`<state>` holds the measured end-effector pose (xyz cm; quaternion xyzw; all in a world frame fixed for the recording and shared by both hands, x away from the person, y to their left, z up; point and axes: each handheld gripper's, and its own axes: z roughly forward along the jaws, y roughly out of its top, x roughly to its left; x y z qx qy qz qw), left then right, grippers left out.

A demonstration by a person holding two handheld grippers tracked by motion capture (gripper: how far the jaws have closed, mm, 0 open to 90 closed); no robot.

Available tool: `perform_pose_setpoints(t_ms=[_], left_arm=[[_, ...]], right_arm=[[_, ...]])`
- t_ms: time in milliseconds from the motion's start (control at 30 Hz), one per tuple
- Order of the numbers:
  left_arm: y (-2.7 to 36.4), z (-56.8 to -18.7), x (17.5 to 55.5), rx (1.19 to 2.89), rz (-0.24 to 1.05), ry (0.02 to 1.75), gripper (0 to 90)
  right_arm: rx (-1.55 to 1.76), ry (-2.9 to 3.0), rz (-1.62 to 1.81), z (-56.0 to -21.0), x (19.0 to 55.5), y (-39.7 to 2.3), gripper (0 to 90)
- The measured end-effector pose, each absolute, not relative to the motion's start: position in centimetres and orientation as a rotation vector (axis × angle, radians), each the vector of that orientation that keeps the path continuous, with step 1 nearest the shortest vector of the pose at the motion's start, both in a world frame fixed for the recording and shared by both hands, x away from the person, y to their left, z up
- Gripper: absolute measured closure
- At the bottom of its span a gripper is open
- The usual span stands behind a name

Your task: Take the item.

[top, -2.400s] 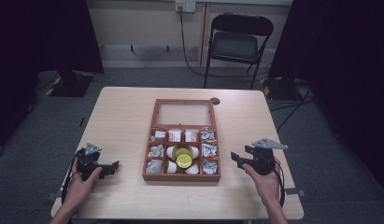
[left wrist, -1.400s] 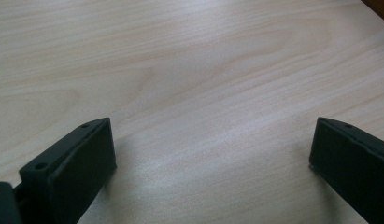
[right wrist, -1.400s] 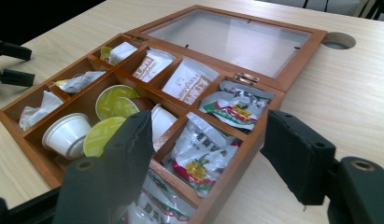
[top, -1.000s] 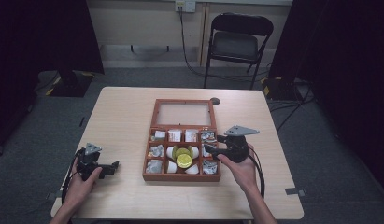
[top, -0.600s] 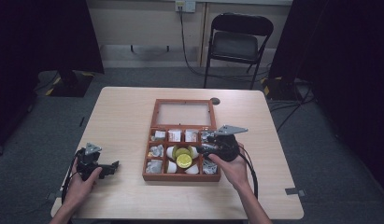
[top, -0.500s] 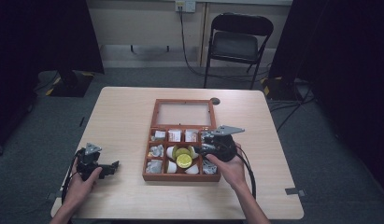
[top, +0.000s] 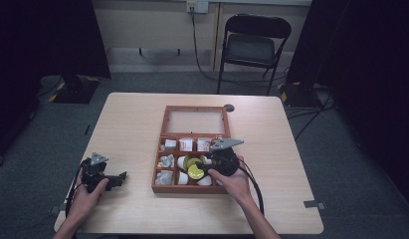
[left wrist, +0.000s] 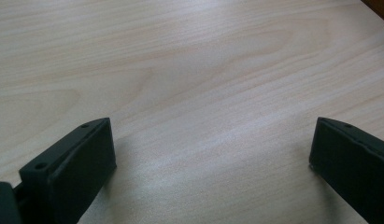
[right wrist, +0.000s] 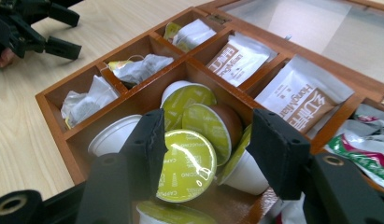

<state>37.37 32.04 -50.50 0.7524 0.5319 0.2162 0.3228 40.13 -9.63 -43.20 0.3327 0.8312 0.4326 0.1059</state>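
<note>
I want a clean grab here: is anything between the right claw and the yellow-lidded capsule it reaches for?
Nothing visible blocks it. The right claw already straddles the yellow-lidded capsule in the wooden box; its jaws have just been closing. Neighbouring capsules crowd close behind it, near the far jaw.

High view: the room is lying dim, with both side edges of the frame falling into near black, while overhead light is brightening the pale surface (top: 132, 129). Detail is soft and slightly grainy. Left gripper view: the wood is showing an even sheen, and soft shadows are pooling beside the blurred fingers (left wrist: 73, 172). Right gripper view: white glare is sitting on the yellow-green capsule lid (right wrist: 187, 165); the near fingers are reading out of focus.
</note>
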Motion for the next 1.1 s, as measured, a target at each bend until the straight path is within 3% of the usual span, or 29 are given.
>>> perform_pose_setpoints(t_ms=[567, 1100], left_arm=[[32.1, -50.5, 37.3, 1.977, 0.565, 1.394, 0.0], [32.0, -50.5, 37.3, 1.975, 0.566, 1.394, 0.0]], right_arm=[[0.961, 2.552, 1.191, -44.9, 40.0, -8.2, 50.7], [0.954, 2.604, 1.137, -45.5, 40.2, -7.4, 43.1]])
